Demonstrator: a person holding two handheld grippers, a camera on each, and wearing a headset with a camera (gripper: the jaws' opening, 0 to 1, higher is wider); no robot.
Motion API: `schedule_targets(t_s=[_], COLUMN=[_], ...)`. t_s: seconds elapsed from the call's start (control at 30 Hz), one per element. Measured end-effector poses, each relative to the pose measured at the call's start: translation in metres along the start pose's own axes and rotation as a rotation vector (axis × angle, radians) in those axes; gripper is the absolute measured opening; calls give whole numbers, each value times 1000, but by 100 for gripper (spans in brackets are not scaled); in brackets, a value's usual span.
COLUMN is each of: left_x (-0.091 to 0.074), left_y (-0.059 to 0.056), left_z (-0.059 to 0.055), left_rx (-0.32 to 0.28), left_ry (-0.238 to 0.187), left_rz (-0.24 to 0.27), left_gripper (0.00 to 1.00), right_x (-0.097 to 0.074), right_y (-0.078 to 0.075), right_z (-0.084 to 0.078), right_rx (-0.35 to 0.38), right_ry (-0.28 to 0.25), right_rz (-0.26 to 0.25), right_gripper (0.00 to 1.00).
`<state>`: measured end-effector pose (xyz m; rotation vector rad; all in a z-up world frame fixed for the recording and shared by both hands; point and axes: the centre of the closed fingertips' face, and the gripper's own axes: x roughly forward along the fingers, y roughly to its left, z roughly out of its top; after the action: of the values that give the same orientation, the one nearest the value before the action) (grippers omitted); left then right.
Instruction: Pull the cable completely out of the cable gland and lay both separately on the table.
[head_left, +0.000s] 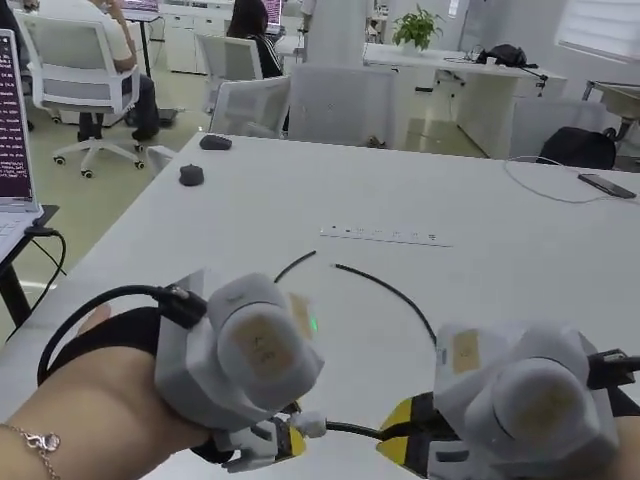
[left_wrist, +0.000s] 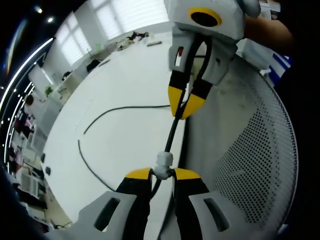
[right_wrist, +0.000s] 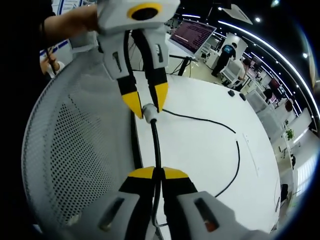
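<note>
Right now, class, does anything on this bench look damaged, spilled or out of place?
Nothing stands out. The left hand-held gripper grips the white cable gland, the right hand-held gripper grips the black cable straight between them; its slack curves loosely over the table, with no visible damage.

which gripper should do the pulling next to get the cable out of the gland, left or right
Right, probably: the right gripper is shut on the cable a short way from the cable gland, which the left gripper clamps, so left anchors while right draws away.
</note>
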<state>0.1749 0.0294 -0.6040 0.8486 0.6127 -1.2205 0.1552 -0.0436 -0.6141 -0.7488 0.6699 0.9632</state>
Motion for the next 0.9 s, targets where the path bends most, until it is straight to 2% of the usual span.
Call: schedule_targets(t_s=[0.2, 0.27, 0.33, 0.47, 0.53, 0.63, 0.7, 0.8, 0.83, 0.9], left_x=[-6, -6, -7, -8, -7, -6, -5, -4, -4, -3], left_y=[4, 5, 6, 6, 3, 2, 0, -4, -4, -6], left_z=[-7, -8, -10, -9, -7, -4, -1, 4, 5, 7], left_rx=[-30, -37, -44, -56, -58, -33, -30, -31, -29, -19], left_ry=[2, 2, 1, -6, -9, -2, -11, -24, -25, -26], left_rz=[18, 23, 30, 31, 28, 49, 42, 39, 39, 40], left_gripper=[17, 17, 17, 17, 17, 17, 17, 17, 17, 17], right_x=[-7, -8, -8, -7, -6, -7, -8, -8, -7, -5], right_y=[-15, -21, -26, -31, -25, -22, -14, -5, -4, 0], right_z=[-32, -46, -55, -71, -76, -69, -58, -20, -15, 6], right_rx=[20, 16, -11, 17, 38, 45, 75, 57, 59, 65], right_ry=[70, 123, 150, 194, 226, 223, 199, 94, 85, 40], right_rz=[-42, -63, -86, -93, -66, -55, -23, 6, 7, 12], right_gripper=[3, 3, 3, 3, 6, 20, 22, 25, 25, 25])
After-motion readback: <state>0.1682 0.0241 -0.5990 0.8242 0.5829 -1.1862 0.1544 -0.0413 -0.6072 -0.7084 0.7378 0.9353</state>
